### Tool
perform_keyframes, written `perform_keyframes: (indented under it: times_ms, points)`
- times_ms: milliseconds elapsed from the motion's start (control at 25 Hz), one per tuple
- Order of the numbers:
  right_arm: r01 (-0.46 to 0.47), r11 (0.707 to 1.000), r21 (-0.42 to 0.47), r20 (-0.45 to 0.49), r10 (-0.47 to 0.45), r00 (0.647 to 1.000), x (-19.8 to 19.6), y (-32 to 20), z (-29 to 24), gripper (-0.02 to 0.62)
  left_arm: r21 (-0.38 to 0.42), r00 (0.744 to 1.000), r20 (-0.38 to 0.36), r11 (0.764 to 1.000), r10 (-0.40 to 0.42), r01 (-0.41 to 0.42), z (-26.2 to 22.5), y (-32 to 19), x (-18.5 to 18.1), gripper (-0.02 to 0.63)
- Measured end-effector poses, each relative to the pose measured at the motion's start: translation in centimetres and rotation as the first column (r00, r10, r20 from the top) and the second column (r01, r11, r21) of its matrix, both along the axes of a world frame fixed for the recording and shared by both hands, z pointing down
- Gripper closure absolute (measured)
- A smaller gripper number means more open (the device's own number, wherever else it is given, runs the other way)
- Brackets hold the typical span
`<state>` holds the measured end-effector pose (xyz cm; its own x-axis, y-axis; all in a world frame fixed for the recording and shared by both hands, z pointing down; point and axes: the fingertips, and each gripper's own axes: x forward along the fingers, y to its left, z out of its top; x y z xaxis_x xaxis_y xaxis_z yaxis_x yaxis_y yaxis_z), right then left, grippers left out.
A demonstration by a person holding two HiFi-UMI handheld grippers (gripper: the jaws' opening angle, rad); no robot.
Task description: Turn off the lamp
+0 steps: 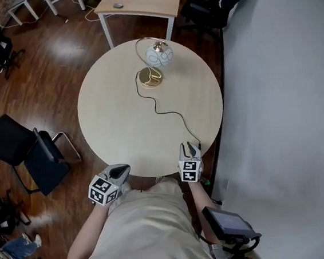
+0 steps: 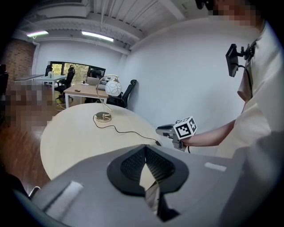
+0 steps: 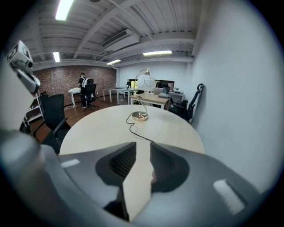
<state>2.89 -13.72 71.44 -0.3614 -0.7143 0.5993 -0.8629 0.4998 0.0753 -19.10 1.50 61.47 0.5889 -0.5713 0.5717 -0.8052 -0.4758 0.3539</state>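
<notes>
The left claw (image 2: 145,146) was held at the near edge of the round, pale wooden bench (image 1: 115,119), low on the left. Its jaws were seen closed, the tips meeting, and nothing was held between them. The right claw (image 3: 143,144) was held at the near right edge of the same bench. Its jaws were parted by a narrow gap, through which only the bench top was seen, and nothing was gripped. Each claw was carried in one hand of a person in a light shirt, and the two were kept well apart.

Just beside the right claw's tips, a thin black cord (image 1: 172,113) was seen reaching the bench's near right edge; whether it was touched could not be told. From there the cord was traced in loose curves across the bench top to the far side.

The lamp (image 1: 154,66) was found there, upright and well away from both claws. It was made up of a round gold base (image 1: 150,77), a curved gold stem and a white globe shade (image 1: 159,55).

A black chair (image 1: 26,149) was placed on the dark wooden floor (image 1: 56,51) to the left of the bench. A rectangular wooden bench (image 1: 137,2) was seen farther off, and a white wall (image 1: 284,84) ran along the right.
</notes>
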Motion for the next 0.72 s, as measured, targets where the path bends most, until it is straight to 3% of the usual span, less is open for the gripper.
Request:
perform_keyframes:
  times_ms: [400, 720]
  points:
    - [-0.03, 0.996, 0.08, -0.023, 0.032, 0.999, -5.7, 7.5, -5.7, 0.505, 0.085, 0.998, -0.056, 0.996, -0.033, 0.038, -1.4, 7.8, -7.4, 0.606]
    - [-0.049, 0.988, 0.145, -0.053, 0.057, 0.997, -7.6, 16.2, -9.7, 0.508, 0.135, 0.991, -0.129, 0.99, -0.025, 0.042, -0.8, 14.1, -10.6, 0.606]
